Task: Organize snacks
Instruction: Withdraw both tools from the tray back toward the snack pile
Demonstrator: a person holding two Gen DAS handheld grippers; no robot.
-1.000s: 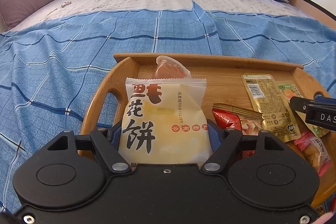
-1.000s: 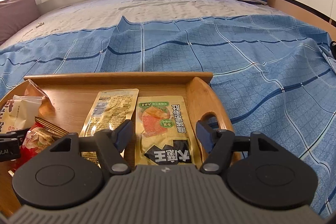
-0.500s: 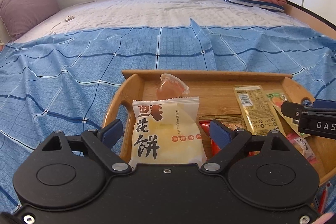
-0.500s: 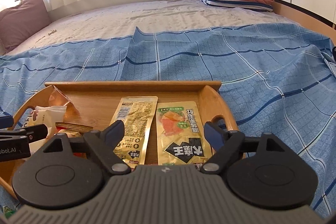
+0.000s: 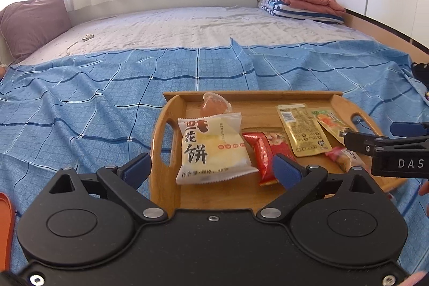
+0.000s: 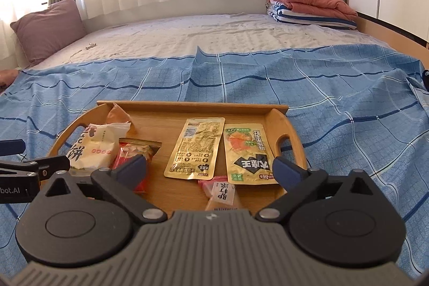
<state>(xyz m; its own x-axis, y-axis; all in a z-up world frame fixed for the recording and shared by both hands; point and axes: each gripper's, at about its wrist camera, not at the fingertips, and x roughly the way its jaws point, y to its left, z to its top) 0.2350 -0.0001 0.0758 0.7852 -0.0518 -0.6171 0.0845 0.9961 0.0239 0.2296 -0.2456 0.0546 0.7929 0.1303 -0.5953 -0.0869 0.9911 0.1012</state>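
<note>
A wooden tray lies on the blue checked bedspread and holds several snack packets. A white flower-cake packet lies at its left, with a clear-wrapped orange snack behind it. A red packet, a gold pouch and a green-orange pouch lie to the right. My left gripper is open and empty, just in front of the tray. My right gripper is open and empty above the tray, over a pink packet. The gold pouch and green pouch lie beyond it.
The blue bedspread covers the near half of the bed. A mauve pillow sits at the far left and folded blankets at the far right. An orange object shows at the left edge.
My left gripper let go of the white flower-cake packet, opened, and drew back from the tray. My right gripper also opened wider and pulled back and up.
</note>
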